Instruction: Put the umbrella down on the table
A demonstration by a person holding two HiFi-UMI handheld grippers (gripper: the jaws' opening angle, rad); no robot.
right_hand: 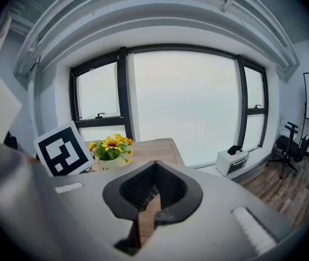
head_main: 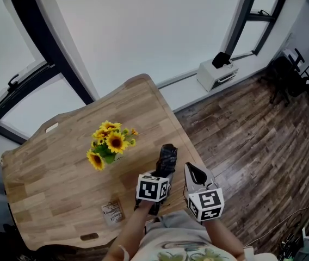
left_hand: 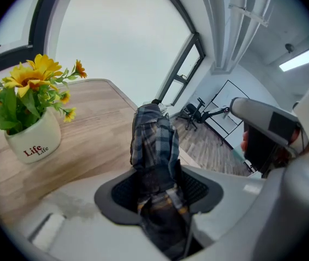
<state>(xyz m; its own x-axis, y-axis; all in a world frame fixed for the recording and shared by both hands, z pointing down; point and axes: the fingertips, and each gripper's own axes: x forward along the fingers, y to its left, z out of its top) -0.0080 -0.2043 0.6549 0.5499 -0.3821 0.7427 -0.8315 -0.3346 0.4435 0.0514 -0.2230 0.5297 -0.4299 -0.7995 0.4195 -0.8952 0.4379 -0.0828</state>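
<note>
Left gripper view shows the left gripper (left_hand: 160,186) pinching the folded plaid umbrella (left_hand: 154,137), which juts out over the wooden table (left_hand: 97,132), near the sunflower pot (left_hand: 34,141). The right gripper (right_hand: 154,170) has its jaws pressed together, empty.

We count:
- folded plaid umbrella (head_main: 167,157): one
- wooden table (head_main: 51,173): one
- white pot of sunflowers (head_main: 109,144): one
- grippers: two, the left gripper (left_hand: 157,184) and the right gripper (right_hand: 155,170)
- small printed packet (head_main: 112,212): one
- white box unit (head_main: 216,72) on the floor: one
- black office chair (head_main: 285,78): one
</note>
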